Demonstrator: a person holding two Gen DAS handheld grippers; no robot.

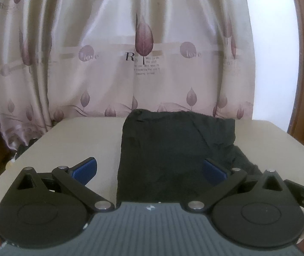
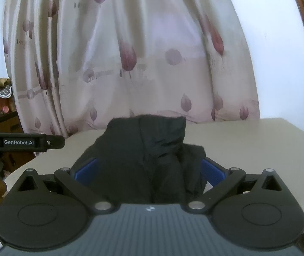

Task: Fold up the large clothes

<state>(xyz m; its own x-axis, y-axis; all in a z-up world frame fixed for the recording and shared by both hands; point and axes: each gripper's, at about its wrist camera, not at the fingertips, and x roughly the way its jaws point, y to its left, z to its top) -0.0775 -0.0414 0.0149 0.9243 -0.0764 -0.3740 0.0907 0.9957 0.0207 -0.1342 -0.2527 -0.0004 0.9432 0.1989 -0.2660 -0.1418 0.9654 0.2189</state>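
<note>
A black garment (image 1: pixel 173 149) lies folded into a rough rectangle on the beige table (image 1: pixel 70 149), its far edge near the table's back edge, in front of a pale curtain (image 1: pixel 143 42) printed with purple leaves. In the left wrist view, the left gripper (image 1: pixel 149 171) hovers over the near edge of the garment with its blue-padded fingers (image 1: pixel 85 169) spread wide and nothing between them; the left pad sits over bare table, the right pad over the cloth. A looser, crumpled part of the garment spills out to the right of the folded block. In the right wrist view, the right gripper (image 2: pixel 149 170) also has its fingers (image 2: pixel 212 170) spread wide, and a bunched mass of the black garment (image 2: pixel 147 153) fills the gap between them, rising in folds toward the curtain (image 2: pixel 130 53); whether the pads press on the cloth cannot be told. The left gripper's black body (image 2: pixel 24 142) shows at that view's left edge, above the table (image 2: pixel 258 145).
</note>
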